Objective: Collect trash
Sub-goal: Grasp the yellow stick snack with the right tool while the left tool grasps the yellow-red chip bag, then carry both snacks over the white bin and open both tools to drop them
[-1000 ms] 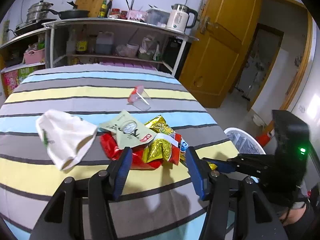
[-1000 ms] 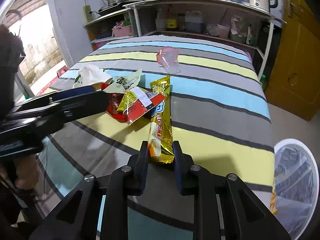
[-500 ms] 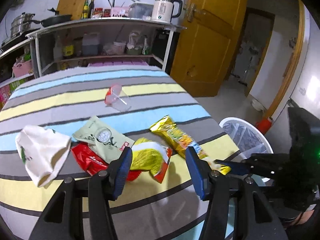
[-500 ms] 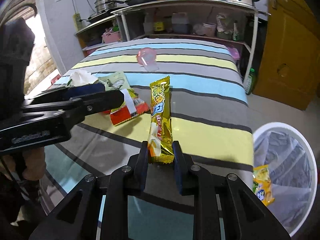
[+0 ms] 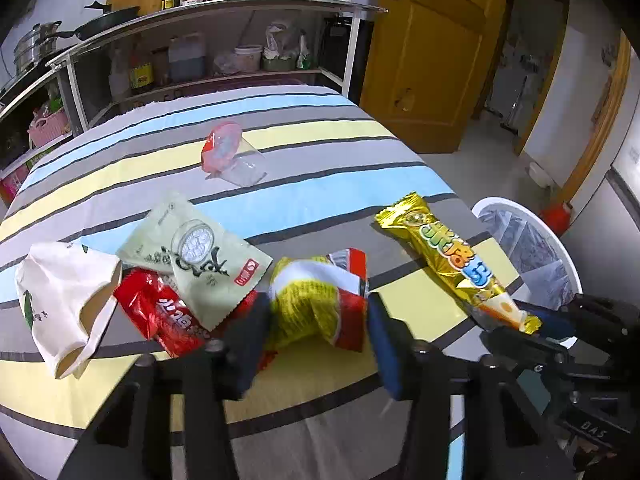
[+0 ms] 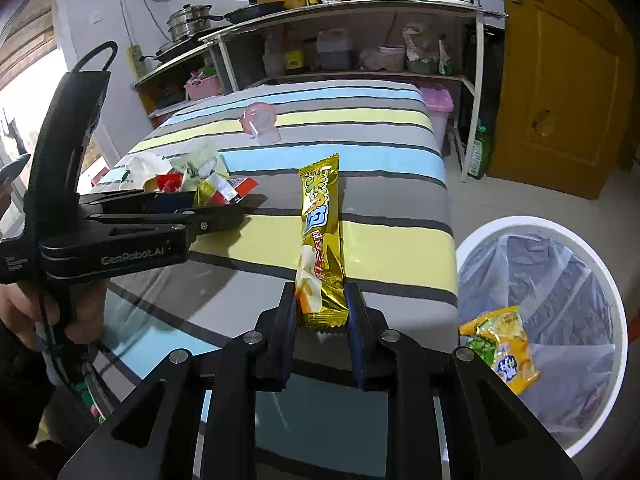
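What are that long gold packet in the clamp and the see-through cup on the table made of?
The gold packet, pinched in the right gripper, looks like glossy metallised plastic film: mirror-like glare, crimped ends. The cup, lying on its side, seems thin clear plastic with a pinkish lid; the stripes show through it.

I count five snack wrappers on my striped table (image 5: 120,168): a gold bar wrapper (image 5: 452,260) at 3 o'clock, a yellow and red bag (image 5: 316,300) dead centre, a red packet (image 5: 164,316) and a pale green pouch (image 5: 192,252) toward 9 o'clock, and a white paper bag (image 5: 60,296) farthest that way. One clear plastic cup (image 5: 232,156) lies at 12 o'clock. One white bin (image 6: 560,280) stands at 3 o'clock, with one yellow packet (image 6: 500,344) inside. I hold two grippers: left gripper (image 5: 316,336), right gripper (image 6: 322,324).
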The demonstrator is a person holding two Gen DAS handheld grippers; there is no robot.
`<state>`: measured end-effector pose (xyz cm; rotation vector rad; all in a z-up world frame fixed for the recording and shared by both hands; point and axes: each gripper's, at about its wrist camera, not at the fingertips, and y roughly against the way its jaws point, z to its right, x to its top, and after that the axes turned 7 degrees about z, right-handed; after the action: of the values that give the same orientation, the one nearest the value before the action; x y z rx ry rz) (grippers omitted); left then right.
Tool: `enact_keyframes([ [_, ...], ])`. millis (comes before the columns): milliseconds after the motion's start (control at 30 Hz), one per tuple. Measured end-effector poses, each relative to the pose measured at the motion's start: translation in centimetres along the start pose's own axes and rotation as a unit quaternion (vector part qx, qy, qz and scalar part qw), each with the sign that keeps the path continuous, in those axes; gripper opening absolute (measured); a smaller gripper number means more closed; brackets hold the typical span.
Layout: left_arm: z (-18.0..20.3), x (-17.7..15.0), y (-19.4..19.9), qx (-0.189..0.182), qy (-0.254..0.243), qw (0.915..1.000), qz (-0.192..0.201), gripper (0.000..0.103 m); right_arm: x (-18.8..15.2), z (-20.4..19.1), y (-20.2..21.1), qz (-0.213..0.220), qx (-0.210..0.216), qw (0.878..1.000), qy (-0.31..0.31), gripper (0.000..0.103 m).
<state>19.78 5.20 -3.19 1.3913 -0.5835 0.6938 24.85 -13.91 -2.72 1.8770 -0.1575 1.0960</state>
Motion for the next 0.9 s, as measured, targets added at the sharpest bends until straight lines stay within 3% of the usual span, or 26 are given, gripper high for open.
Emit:
enact_keyframes([
  [67, -0.1, 0.0, 0.2, 0.002, 0.002, 1.0, 0.003, 0.035, -0.1, 0.1, 0.3, 0.002, -0.001, 1.0, -0.002, 0.024],
  [167, -0.6, -0.2, 0.6, -0.002, 0.013, 0.9999, 0.009, 0.031, -0.2, 0.2, 0.9, 0.006, -0.003, 1.0, -0.004, 0.024],
  [567, -0.3, -0.8, 4.2, -0.03, 0.033, 0.9976, 0.054, 0.029, -0.7, 0.6, 3.7, 0.033, -0.018, 0.999, -0.021, 0.024],
  [900, 2.7, -0.8, 6.3, -0.067, 0.015, 0.9949, 0.074, 0.029, -1.3, 1.2, 7.0, 0.053, -0.038, 0.997, -0.036, 0.024],
])
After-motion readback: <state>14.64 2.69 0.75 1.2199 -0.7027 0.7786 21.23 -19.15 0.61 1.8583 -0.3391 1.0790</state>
